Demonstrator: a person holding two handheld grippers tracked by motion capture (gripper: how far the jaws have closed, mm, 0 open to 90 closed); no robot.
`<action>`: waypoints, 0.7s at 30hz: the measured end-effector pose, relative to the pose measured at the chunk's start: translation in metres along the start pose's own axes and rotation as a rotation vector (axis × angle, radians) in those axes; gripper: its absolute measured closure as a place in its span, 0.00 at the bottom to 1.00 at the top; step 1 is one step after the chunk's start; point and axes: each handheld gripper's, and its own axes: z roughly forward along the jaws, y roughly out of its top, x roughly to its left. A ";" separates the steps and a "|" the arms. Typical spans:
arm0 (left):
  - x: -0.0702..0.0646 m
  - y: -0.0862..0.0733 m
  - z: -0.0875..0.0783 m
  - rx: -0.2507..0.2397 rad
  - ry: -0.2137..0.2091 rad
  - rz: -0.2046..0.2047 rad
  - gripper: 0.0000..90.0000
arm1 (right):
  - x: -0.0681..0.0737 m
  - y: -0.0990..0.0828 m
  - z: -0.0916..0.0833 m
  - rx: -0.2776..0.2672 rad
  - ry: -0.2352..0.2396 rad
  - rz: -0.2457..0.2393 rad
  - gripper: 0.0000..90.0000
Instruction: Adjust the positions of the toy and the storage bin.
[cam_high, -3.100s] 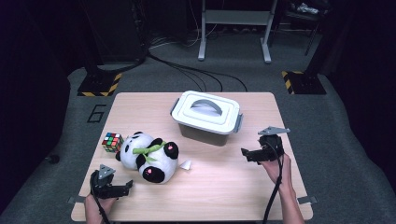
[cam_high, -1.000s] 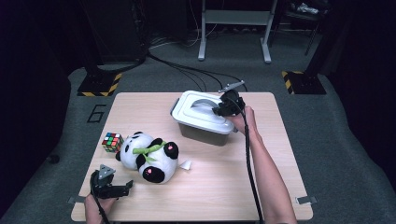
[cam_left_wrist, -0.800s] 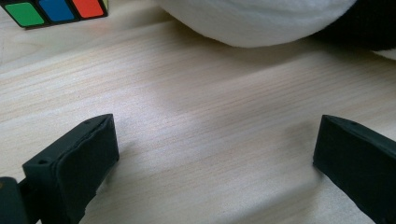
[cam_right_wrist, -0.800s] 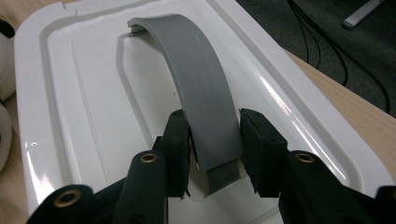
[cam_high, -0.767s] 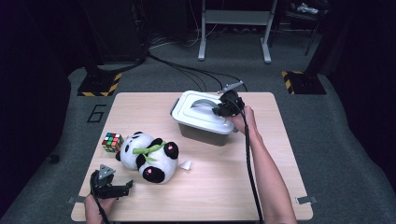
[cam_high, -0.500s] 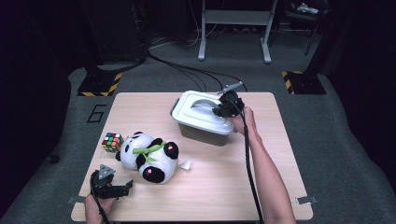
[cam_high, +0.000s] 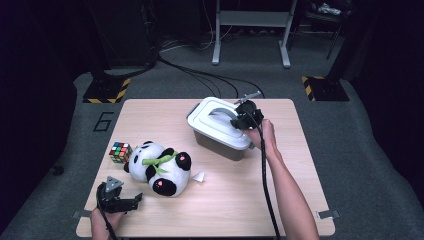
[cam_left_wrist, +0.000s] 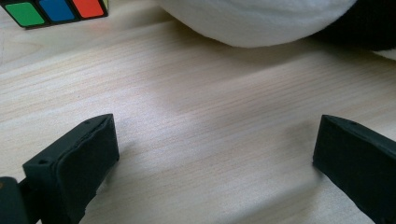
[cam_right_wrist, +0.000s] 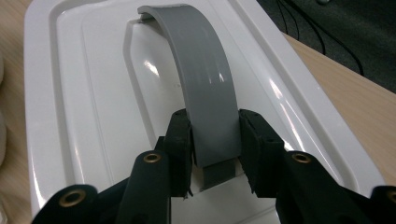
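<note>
A grey bin with a white lid (cam_high: 212, 125) stands at the back middle of the table. My right gripper (cam_high: 240, 120) sits over the lid, shut on its grey arched handle (cam_right_wrist: 205, 88); both black pads (cam_right_wrist: 180, 142) press on the handle's sides. A plush panda (cam_high: 159, 167) lies on the left half of the table, its white body (cam_left_wrist: 261, 21) at the top of the left gripper view. My left gripper (cam_high: 122, 200) rests at the front left edge, open, with bare wood between its fingers (cam_left_wrist: 77, 161). A colour cube (cam_high: 120, 152) sits left of the panda.
A small white tag (cam_high: 198, 176) lies beside the panda. The wooden table (cam_high: 280, 200) has free room along the front and right. Cables and yellow-black floor markers (cam_high: 102, 91) lie on the floor beyond the far edge.
About three seconds ago the right gripper was at the table's right side; it has since moved onto the lid's handle. Over the last second nothing has visibly moved.
</note>
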 end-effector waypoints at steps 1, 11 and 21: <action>0.000 0.000 0.000 0.001 0.000 0.002 0.00 | 0.001 -0.002 -0.002 0.003 0.002 0.006 0.73; 0.000 0.000 0.000 -0.003 0.000 0.001 0.00 | -0.004 0.001 -0.006 -0.014 0.073 -0.030 0.54; 0.000 0.000 0.000 0.001 -0.001 0.001 0.00 | -0.004 0.031 0.001 -0.039 0.112 -0.110 0.53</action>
